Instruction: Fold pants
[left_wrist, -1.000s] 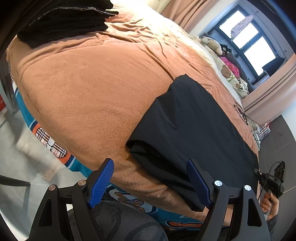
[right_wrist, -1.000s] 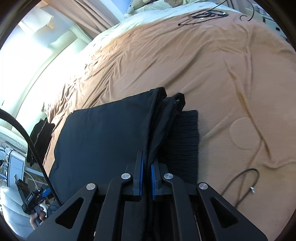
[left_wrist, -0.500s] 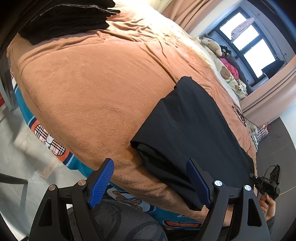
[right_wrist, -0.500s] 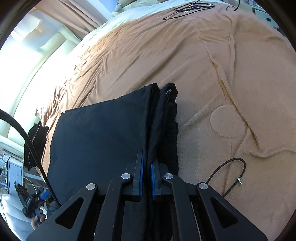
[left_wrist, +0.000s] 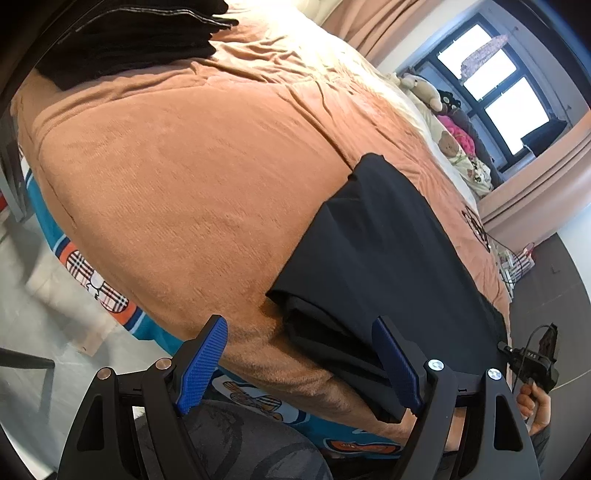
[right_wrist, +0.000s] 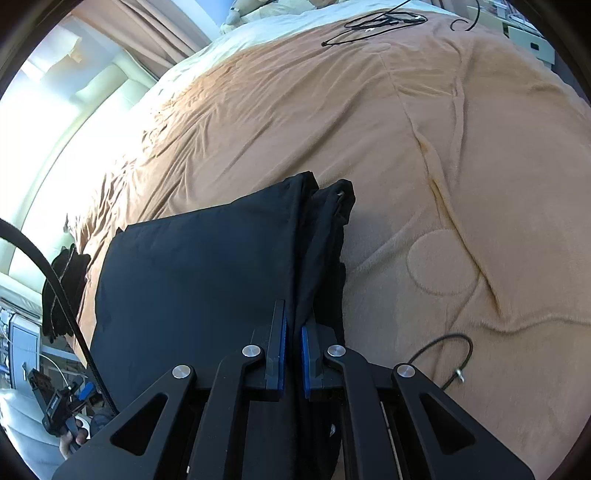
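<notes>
Right now the right gripper (right_wrist: 291, 354) pinches an edge of the pants (right_wrist: 199, 291), which lie folded on the blanket (right_wrist: 461, 166) ahead of its fingers. Left gripper (left_wrist: 303, 365) hangs spread, empty; it should take the near corner, keeping layers aligned.

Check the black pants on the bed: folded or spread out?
Folded. The black pants lie as a compact rectangle with stacked layers showing at the near edge; right tongs pinch one edge.
</notes>
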